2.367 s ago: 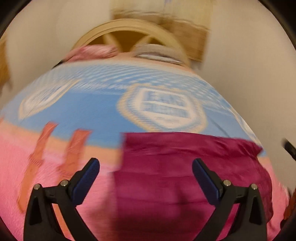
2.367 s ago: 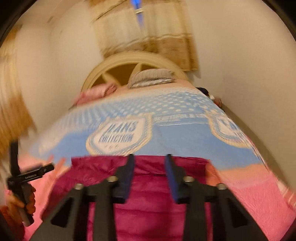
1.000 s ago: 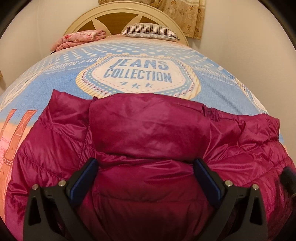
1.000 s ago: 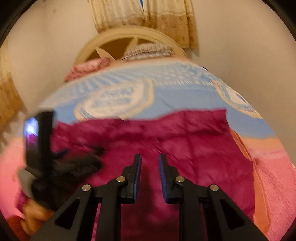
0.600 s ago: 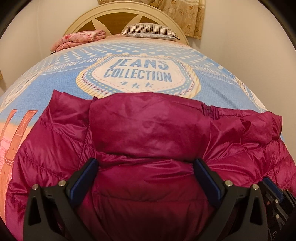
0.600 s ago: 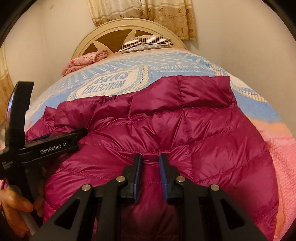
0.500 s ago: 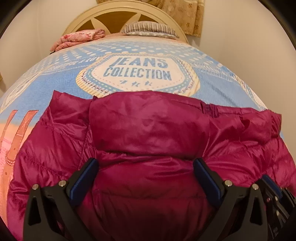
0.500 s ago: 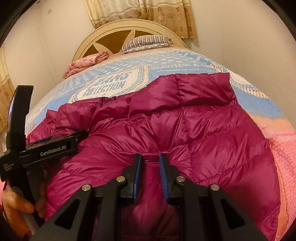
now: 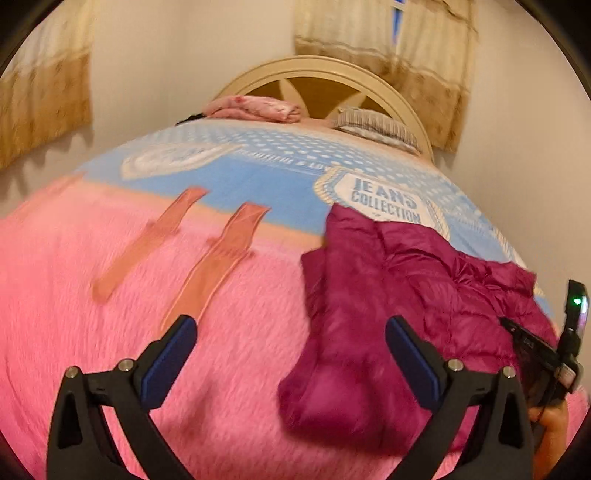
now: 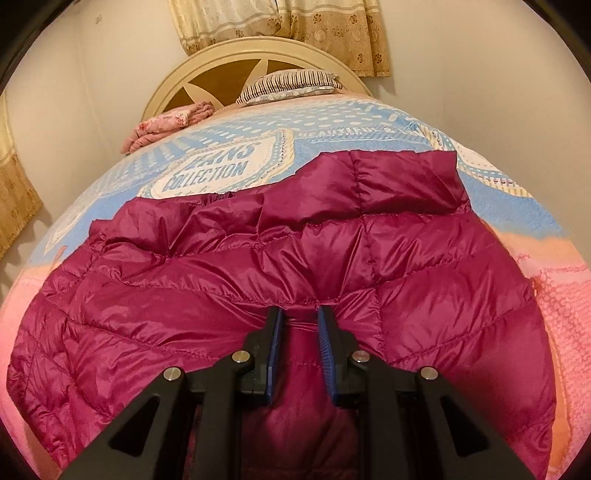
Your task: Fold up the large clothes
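Note:
A magenta puffer jacket (image 10: 280,266) lies partly folded on the bed blanket (image 10: 498,199). My right gripper (image 10: 300,317) is shut on a fold of the jacket near its front edge, with fabric bunched between the blue pads. In the left wrist view the jacket (image 9: 399,295) lies at the right. My left gripper (image 9: 291,332) is wide open and empty, above the pink part of the blanket (image 9: 110,314), to the left of the jacket. The right gripper's body (image 9: 543,350) shows at the far right edge of that view.
The bed has a cream round headboard (image 10: 236,66), a striped pillow (image 10: 288,85) and a folded pink floral cloth (image 10: 166,122) at its far end. Walls stand close on both sides. Curtains (image 10: 280,22) hang behind the headboard.
My left gripper has swung left off the jacket and now faces the pink blanket. My right gripper stays shut on the jacket fold, and the left gripper has left its view.

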{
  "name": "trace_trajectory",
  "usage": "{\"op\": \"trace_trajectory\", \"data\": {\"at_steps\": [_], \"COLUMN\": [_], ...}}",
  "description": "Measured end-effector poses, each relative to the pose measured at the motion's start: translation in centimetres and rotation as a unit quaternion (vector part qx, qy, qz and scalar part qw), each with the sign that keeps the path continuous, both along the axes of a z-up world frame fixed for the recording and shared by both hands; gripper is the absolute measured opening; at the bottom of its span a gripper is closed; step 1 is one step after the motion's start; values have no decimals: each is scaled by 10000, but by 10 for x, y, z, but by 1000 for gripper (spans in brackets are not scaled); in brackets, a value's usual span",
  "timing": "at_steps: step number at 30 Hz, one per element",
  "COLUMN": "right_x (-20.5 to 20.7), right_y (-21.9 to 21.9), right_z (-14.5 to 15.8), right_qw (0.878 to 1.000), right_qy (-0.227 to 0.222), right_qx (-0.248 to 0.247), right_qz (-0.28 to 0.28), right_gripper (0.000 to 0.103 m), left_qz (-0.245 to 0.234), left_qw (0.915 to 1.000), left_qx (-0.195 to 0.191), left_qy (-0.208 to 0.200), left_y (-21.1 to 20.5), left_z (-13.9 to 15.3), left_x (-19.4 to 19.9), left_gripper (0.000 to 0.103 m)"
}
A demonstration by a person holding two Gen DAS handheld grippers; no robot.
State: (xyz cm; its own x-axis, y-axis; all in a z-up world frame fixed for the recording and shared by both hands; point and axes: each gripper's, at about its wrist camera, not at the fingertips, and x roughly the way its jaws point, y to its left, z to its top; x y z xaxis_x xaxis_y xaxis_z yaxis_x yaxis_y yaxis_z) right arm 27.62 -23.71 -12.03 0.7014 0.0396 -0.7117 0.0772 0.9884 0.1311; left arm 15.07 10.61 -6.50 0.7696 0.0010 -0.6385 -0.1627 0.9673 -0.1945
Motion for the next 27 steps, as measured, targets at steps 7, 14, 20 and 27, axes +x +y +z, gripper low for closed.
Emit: {"op": "trace_trajectory", "data": {"at_steps": [7,14,20,27], "right_x": [-42,-19,-14,-14], "right_y": [45,102,107,113], "right_z": [68,31,0,0], "right_qw": [9963,9977,9978,9978], "right_qy": [-804,-62,83,83], "right_qx": [179,107,-113,-204], "right_qz": [260,669,644,626], "right_gripper": [21,20,19,19], "left_qz": [58,-325,-180,19], "left_qw": [9977,9910,9827,9778], "left_qx": [-618,-1254,-1835,-2091], "left_qy": [-283,345,201,94], "left_y": [-11,-38,-29,-30], "left_z": [-16,-47,-57,-65], "left_x": [-42,-17,17,43], "left_gripper": [103,103,103,103]}}
